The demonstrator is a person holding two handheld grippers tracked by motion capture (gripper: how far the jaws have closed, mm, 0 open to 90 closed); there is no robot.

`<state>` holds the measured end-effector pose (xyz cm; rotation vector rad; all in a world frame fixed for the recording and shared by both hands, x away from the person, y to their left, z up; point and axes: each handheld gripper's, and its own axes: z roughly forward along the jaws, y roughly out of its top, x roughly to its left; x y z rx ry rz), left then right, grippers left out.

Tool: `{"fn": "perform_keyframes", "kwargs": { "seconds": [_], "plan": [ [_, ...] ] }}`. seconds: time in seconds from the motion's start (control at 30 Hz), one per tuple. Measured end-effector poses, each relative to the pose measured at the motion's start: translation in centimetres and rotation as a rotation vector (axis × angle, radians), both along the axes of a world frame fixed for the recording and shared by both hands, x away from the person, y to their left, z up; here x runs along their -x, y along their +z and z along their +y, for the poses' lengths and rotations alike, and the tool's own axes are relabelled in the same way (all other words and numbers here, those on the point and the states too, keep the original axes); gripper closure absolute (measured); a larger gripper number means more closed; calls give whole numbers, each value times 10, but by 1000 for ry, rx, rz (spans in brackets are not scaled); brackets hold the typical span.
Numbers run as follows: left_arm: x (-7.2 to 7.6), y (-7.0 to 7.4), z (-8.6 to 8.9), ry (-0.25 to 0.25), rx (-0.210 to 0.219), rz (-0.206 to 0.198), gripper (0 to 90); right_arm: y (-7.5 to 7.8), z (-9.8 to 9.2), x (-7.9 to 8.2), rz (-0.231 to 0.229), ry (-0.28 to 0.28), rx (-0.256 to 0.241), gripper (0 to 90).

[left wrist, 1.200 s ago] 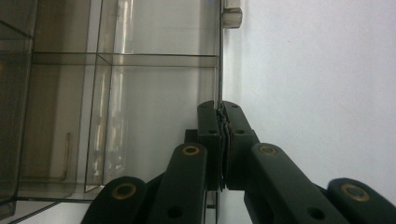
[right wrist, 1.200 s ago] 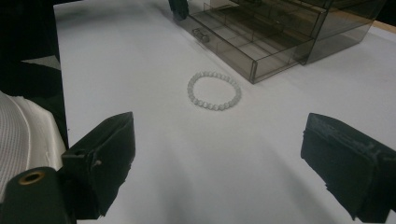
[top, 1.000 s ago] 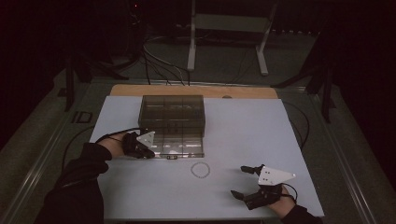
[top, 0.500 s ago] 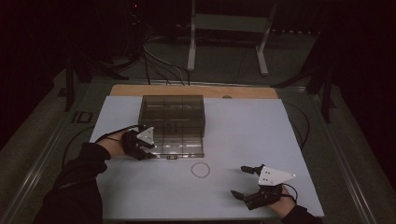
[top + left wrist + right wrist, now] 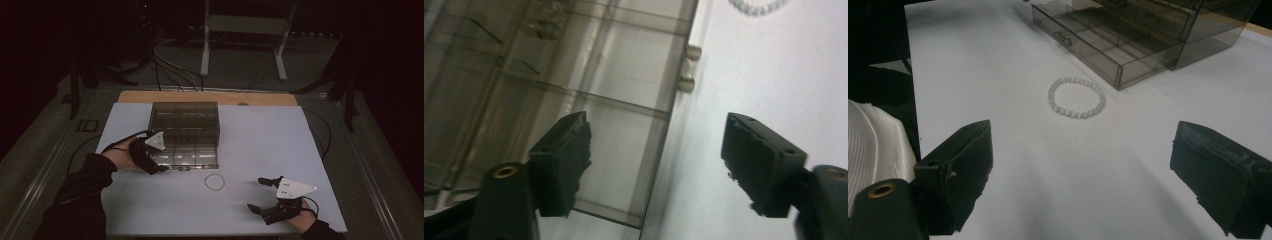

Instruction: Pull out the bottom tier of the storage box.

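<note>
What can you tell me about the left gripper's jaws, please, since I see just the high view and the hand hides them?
Observer: The left gripper is open; its jaws straddle the front wall of the pulled-out drawer, one jaw over the drawer, the other over the table.
Operator: Thank you. Does the drawer have a handle?
Observer: Yes, a small knob on its front, ahead of the jaws.
Operator: And what is the ring on the table?
Observer: A pale beaded bracelet, lying flat ahead of the open right gripper, apart from the drawer.

Glossy smoked clear-plastic drawer box (image 5: 186,134); pearly smooth bead bracelet (image 5: 1077,97); matt white bench (image 5: 280,150) top, wooden back edge.
</note>
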<state>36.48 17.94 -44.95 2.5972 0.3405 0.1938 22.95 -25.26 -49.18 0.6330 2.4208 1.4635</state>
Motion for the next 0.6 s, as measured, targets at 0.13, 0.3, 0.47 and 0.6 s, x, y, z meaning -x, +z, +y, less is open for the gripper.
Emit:
{"fn": "perform_keyframes", "kwargs": {
  "seconds": [0.13,0.3,0.47,0.6],
  "plan": [
    [1,7,0,14,42,13,130,0,0,0,0,-1,-1,99],
    [3,13,-2,42,69,13,94,0,-1,0,-1,-2,-1,99],
    [7,13,-3,71,69,9,12,0,-1,0,0,-2,-1,99],
    [13,16,0,102,86,-9,0,0,-1,0,1,-2,-1,99]
  ]
}}
